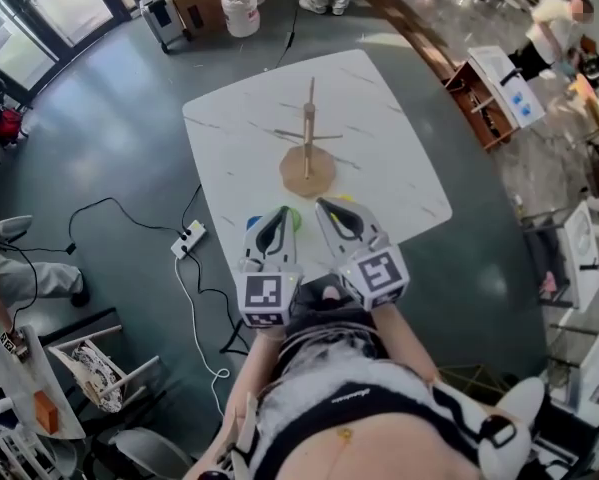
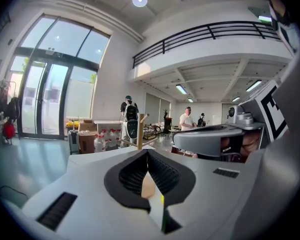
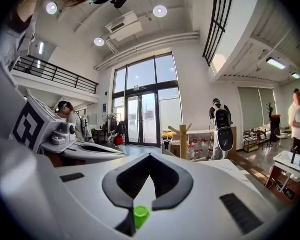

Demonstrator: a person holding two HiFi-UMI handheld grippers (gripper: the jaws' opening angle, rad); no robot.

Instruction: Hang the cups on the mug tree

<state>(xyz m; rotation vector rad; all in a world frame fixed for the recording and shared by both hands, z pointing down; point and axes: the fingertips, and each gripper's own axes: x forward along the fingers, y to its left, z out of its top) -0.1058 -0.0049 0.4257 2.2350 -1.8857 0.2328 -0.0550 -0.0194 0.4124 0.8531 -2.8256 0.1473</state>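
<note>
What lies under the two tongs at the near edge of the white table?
A green thing shows between the left tongs and right tongs, and a blue edge beside the left. The tongs cover the rest.

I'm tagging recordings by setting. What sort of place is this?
Probably a big open lab or workshop hall, not a home: tall glass entrance doors, an upper gallery with a black metal railing, and large clear plastic water jugs.
</note>
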